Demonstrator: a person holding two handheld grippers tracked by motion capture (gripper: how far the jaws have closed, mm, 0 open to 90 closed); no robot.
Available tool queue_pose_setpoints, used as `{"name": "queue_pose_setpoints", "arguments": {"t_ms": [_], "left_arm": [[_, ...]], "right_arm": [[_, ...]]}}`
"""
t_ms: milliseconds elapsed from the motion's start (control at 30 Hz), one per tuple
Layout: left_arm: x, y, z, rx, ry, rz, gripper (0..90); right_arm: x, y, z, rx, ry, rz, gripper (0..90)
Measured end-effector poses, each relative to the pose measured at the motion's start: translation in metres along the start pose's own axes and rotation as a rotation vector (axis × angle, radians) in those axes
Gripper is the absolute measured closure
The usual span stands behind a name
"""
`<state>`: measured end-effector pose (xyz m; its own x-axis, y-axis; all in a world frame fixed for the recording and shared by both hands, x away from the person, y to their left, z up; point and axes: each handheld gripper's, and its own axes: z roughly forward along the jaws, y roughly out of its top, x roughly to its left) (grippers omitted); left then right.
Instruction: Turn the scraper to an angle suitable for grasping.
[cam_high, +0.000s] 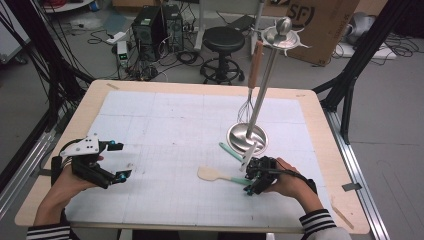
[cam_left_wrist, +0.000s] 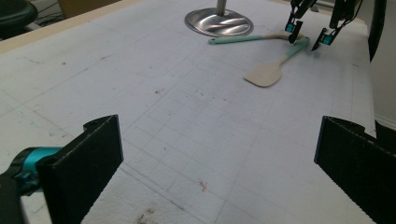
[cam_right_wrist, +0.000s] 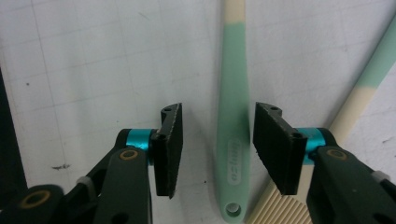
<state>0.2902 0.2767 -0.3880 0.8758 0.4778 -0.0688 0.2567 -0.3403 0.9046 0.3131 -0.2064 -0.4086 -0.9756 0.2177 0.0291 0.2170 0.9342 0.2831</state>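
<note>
A spatula with a cream blade (cam_high: 207, 173) and a mint-green handle (cam_right_wrist: 233, 140) lies flat on the white mat, near the front right. My right gripper (cam_high: 252, 180) points down over that handle. In the right gripper view its jaws (cam_right_wrist: 218, 112) stand on either side of the handle with a gap on each side, so it is open. The left gripper view shows the spatula (cam_left_wrist: 266, 74) and the right gripper (cam_left_wrist: 308, 39) far off. My left gripper (cam_high: 120, 160) rests at the front left, its jaws (cam_left_wrist: 217, 154) wide open with nothing between them.
A second mint-and-cream utensil (cam_high: 230, 151) lies just behind the spatula, touching the round steel base (cam_high: 247, 136) of a tall utensil stand. A whisk (cam_high: 245, 107) with a wooden handle hangs from the stand. White gridded mat (cam_high: 170, 130) covers the table.
</note>
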Motion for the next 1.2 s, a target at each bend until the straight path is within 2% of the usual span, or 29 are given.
{"name": "queue_pose_setpoints", "arguments": {"t_ms": [167, 333, 433, 467, 500, 533, 567, 667, 733, 767, 833, 867, 900, 967, 1067, 1200], "left_arm": [[0.000, 0.000, 0.000, -0.002, -0.002, 0.000, 1.7], [0.000, 0.000, 0.000, -0.003, -0.003, 0.000, 1.6], [-0.001, 0.000, 0.000, -0.003, -0.004, 0.001, 1.7], [-0.001, 0.001, 0.000, -0.003, -0.002, 0.001, 1.7], [-0.001, 0.001, 0.000, -0.003, -0.004, 0.003, 1.7], [-0.001, 0.001, 0.000, -0.003, -0.003, 0.003, 1.6], [-0.001, 0.001, 0.000, -0.003, -0.004, 0.004, 1.7], [-0.002, 0.001, 0.000, -0.005, -0.004, 0.006, 1.7], [-0.002, 0.001, 0.000, -0.005, -0.004, 0.005, 1.7], [-0.002, 0.001, 0.000, -0.005, -0.004, 0.005, 1.7], [-0.001, 0.001, 0.000, -0.009, -0.009, 0.005, 1.6], [0.000, 0.001, 0.000, -0.012, -0.006, -0.002, 1.7], [0.001, 0.001, 0.000, -0.005, -0.006, 0.000, 1.7], [0.001, 0.000, 0.000, -0.006, -0.001, -0.005, 1.7], [0.001, 0.000, -0.002, -0.013, 0.001, -0.007, 1.7], [0.000, 0.001, -0.004, -0.016, 0.001, 0.003, 1.7]], "right_arm": [[0.001, 0.000, 0.001, 0.015, 0.004, -0.004, 62.2], [0.003, 0.004, 0.001, 0.047, -0.011, -0.038, 65.9], [0.004, 0.008, 0.002, 0.070, -0.004, -0.048, 69.3], [0.002, 0.009, 0.003, 0.063, -0.012, -0.075, 69.7], [0.004, 0.009, 0.002, 0.079, -0.006, -0.044, 70.2], [0.004, 0.009, 0.002, 0.082, -0.007, -0.039, 70.9], [0.003, 0.010, 0.003, 0.066, -0.009, -0.058, 72.0], [0.008, 0.011, 0.002, 0.103, -0.024, -0.032, 73.4], [0.009, 0.011, 0.002, 0.097, -0.033, -0.048, 73.5], [0.007, 0.010, 0.002, 0.080, -0.035, -0.059, 73.6], [0.007, 0.008, 0.000, 0.066, -0.019, -0.016, 73.6], [0.006, 0.007, -0.001, 0.049, 0.006, -0.009, 73.6], [0.006, 0.006, -0.004, 0.042, 0.012, -0.010, 73.7], [0.005, 0.005, -0.013, -0.008, 0.025, 0.001, 73.6], [0.004, 0.003, -0.026, -0.086, 0.018, 0.018, 73.7], [0.006, 0.004, -0.040, -0.147, 0.000, 0.024, 73.7]]}}
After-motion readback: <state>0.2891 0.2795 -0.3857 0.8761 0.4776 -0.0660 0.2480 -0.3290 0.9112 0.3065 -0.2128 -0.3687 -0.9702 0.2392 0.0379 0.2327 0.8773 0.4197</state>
